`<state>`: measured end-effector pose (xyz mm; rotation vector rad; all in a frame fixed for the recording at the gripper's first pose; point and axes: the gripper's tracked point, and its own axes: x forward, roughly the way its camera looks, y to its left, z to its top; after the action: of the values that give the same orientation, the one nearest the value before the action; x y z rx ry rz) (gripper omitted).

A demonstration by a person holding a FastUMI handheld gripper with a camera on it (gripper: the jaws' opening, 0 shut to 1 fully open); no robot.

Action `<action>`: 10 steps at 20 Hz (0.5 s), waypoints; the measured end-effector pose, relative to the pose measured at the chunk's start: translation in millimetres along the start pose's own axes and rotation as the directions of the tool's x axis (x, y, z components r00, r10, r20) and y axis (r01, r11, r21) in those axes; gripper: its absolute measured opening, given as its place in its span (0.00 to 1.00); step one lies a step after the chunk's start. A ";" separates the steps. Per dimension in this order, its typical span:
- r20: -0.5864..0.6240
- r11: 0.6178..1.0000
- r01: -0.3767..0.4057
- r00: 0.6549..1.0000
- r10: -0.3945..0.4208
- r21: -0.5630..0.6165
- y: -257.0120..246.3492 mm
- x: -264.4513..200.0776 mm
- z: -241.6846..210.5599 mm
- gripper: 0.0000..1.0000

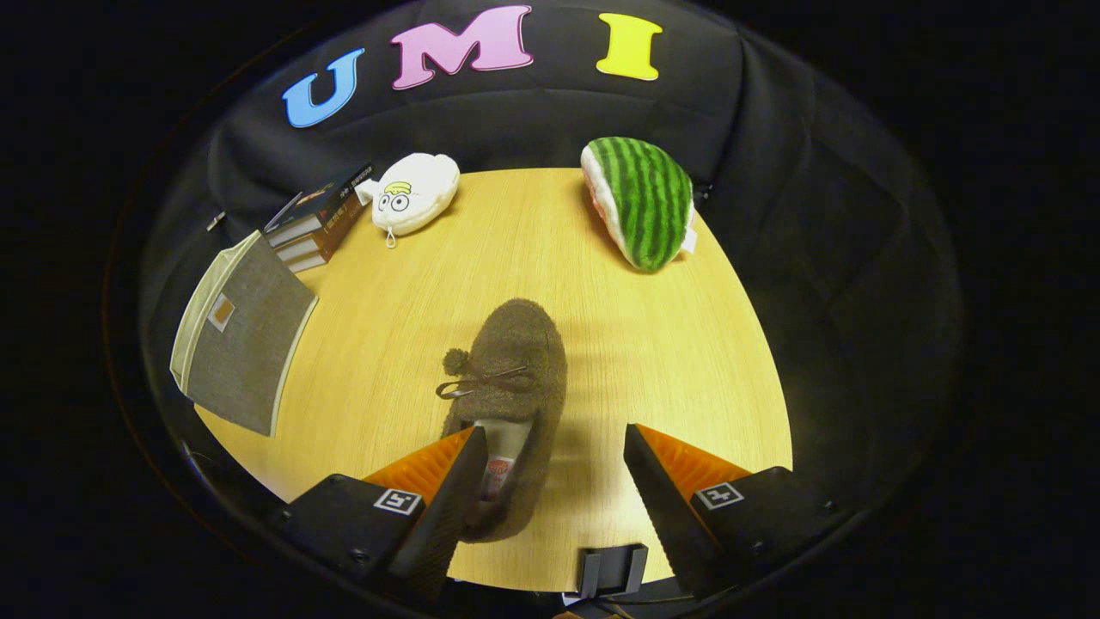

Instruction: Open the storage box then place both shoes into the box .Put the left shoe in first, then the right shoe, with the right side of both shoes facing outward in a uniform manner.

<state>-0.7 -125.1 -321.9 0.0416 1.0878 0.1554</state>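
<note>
Table, light wood, carries all items. Grey storage box lies at ten o'clock from the gripper. Watermelon plush sits at one o'clock. Brown fuzzy shoe (toe pointing away) rests at twelve, heel between the widely parted fingers, nearer the left one. White plush sits at eleven, beside stacked books.

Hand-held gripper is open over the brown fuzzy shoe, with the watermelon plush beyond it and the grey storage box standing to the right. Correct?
Not quite. In the gripper view the grey storage box is to the left of the brown fuzzy shoe, near the books. The hand-held gripper is open over the shoe, the watermelon plush beyond.
</note>
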 end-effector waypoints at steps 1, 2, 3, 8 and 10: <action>-0.017 1.000 -0.006 1.000 0.006 -0.003 -2.1 6.6 -4.6 0.99; -0.026 1.000 -0.009 1.000 0.009 -0.008 -3.3 12.4 -5.5 0.99; -0.030 1.000 -0.011 0.999 0.010 -0.012 -5.3 17.4 -5.5 0.99; -0.039 1.000 -0.026 0.999 0.025 -0.015 -4.7 36.5 -2.9 0.99; -0.052 1.000 -0.014 0.999 0.014 -0.007 -8.1 46.4 -2.8 0.99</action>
<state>18.8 -126.5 -364.9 0.0386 1.1391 0.1736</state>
